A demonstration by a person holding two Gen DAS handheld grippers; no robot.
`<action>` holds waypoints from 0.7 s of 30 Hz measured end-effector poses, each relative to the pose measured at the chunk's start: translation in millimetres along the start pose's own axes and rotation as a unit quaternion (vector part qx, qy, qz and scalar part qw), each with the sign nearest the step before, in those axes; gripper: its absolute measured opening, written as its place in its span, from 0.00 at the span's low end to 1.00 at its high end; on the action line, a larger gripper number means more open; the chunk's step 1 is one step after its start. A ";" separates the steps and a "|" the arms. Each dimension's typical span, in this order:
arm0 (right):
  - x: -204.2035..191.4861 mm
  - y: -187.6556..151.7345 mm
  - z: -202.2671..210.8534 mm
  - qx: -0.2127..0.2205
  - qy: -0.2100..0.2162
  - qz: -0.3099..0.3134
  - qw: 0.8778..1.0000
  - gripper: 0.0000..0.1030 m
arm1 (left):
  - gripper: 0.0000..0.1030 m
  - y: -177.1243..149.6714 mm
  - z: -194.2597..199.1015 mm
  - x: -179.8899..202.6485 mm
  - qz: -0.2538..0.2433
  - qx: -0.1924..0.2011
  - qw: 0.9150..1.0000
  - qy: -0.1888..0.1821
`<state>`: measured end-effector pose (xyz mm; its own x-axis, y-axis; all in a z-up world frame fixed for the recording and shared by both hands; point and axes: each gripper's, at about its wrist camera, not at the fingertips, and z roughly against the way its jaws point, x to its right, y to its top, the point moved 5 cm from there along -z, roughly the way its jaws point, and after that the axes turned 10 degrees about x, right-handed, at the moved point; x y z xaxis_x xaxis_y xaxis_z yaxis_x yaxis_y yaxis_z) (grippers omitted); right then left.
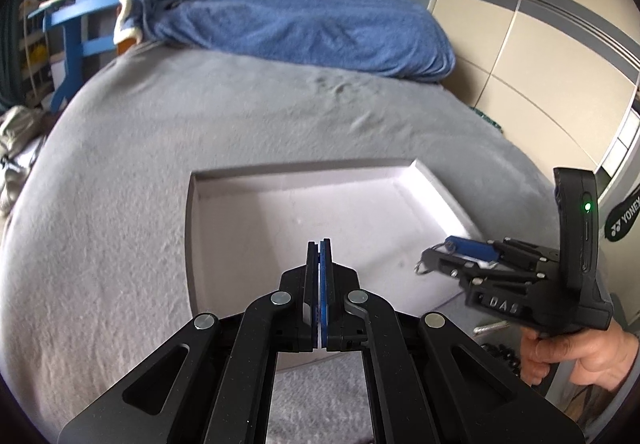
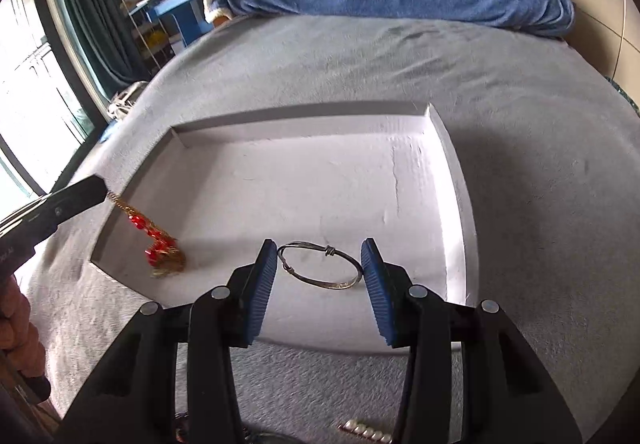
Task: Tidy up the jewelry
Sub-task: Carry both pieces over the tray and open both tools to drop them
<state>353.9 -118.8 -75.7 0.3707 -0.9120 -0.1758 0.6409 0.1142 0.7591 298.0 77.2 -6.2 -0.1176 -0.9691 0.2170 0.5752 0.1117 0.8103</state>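
A shallow white tray (image 1: 300, 169) (image 2: 460, 204) lies on the grey bed cover. My right gripper (image 2: 320, 264) is shut on a thin silver bangle (image 2: 320, 282), which spans the gap between the blue pads just above the tray floor. My left gripper (image 1: 319, 244) is shut, with its pads pressed together. In the right wrist view the left gripper (image 2: 99, 188) enters from the left, and a gold necklace with red beads (image 2: 160, 240) hangs from its tip into the tray's near left corner. The left wrist view shows the right gripper (image 1: 440, 256) at the tray's right edge; the necklace is hidden there.
A string of pearls (image 2: 364, 433) lies on the cover in front of the tray, with a silver piece (image 1: 490, 328) and dark beads (image 1: 500, 354) nearby. A blue blanket (image 1: 304, 24) lies across the far end of the bed. A wardrobe (image 1: 540, 44) stands right, blue shelves (image 1: 80, 12) left.
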 end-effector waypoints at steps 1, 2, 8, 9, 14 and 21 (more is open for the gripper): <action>2.1 0.3 -2.6 0.001 -0.002 -0.003 1.000 0.43 | 0.01 -3.0 -2.6 -3.5 0.004 -0.007 1.000 0.004; 3.7 1.2 -4.2 0.003 -0.004 -0.006 1.000 0.43 | 0.01 -5.3 -4.8 -6.5 0.008 -0.012 1.000 0.007; 11.7 1.9 -13.9 0.002 -0.014 -0.017 1.000 0.43 | 0.01 -16.7 -10.3 -24.1 0.036 -0.035 0.999 0.022; 12.9 1.7 -14.6 0.001 -0.016 -0.017 1.000 0.43 | 0.02 -16.8 -9.7 -25.8 0.041 -0.035 0.998 0.021; 20.5 5.9 -10.5 0.016 -0.018 -0.036 0.999 0.56 | 0.28 -8.6 5.1 -40.3 0.079 -0.010 0.997 0.025; 30.9 16.9 23.7 0.061 -0.012 -0.061 0.996 0.65 | 0.42 -3.6 26.3 -44.6 0.093 0.015 0.995 0.033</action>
<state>360.2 -154.4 -53.5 0.2774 -0.9257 -0.2571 0.5928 -0.0458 0.8041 279.9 125.9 -4.5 0.0422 -0.9433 0.3293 0.5577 0.2957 0.7756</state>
